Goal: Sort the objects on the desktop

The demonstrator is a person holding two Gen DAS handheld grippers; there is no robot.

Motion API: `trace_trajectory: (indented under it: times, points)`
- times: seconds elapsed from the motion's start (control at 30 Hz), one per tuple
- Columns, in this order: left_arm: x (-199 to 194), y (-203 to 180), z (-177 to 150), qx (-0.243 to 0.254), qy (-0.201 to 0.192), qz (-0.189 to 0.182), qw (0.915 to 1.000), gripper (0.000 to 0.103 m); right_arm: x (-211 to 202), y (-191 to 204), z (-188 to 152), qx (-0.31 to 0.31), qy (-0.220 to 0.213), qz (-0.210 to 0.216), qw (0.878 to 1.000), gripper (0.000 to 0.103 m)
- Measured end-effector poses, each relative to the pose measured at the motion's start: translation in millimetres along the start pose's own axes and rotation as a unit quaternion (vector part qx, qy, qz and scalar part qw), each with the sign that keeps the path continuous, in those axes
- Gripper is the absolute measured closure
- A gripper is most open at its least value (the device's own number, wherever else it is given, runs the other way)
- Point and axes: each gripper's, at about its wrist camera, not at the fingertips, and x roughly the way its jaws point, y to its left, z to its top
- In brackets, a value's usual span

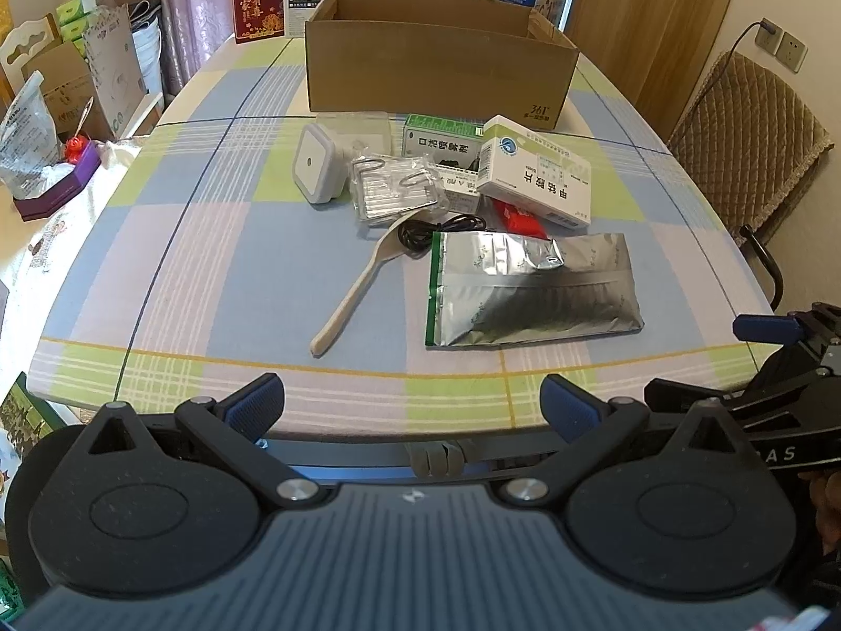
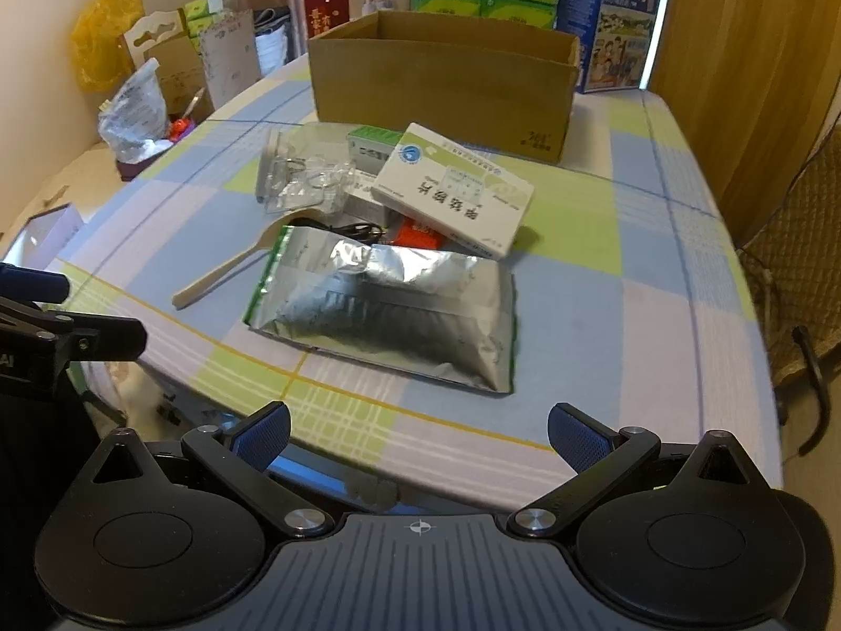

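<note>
Both grippers, left point(image 1: 412, 399) and right point(image 2: 418, 428), hang spread and empty at the table edge. I'd take the foil pouch point(image 2: 389, 310) first, nearest, pinching its thin edge, then the box point(image 2: 441, 79).

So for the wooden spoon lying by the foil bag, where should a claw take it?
Probably the bare handle of the spoon, near its free end, coming from above with the fingers straddling it. The handle lies flat on the cloth, slim, with open space on its left. The bowl sits against the black cable and under the clear packet, so that end is crowded.
</note>
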Motion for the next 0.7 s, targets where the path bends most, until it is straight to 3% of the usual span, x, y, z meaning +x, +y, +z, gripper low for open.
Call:
trace_trajectory:
  times: [0.5,0.7]
  points:
    - [8.7,20.4,12.0,0.017,0.0,-0.004,0.9998,0.001,9.3,-1.0,13.2,-0.053,-0.007,0.02,0.998,0.002]
    - [16.3,32.6,25.8,0.044,0.003,-0.003,0.999,0.001,15.9,11.5,26.5,-0.17,-0.021,0.007,0.985,0.002]
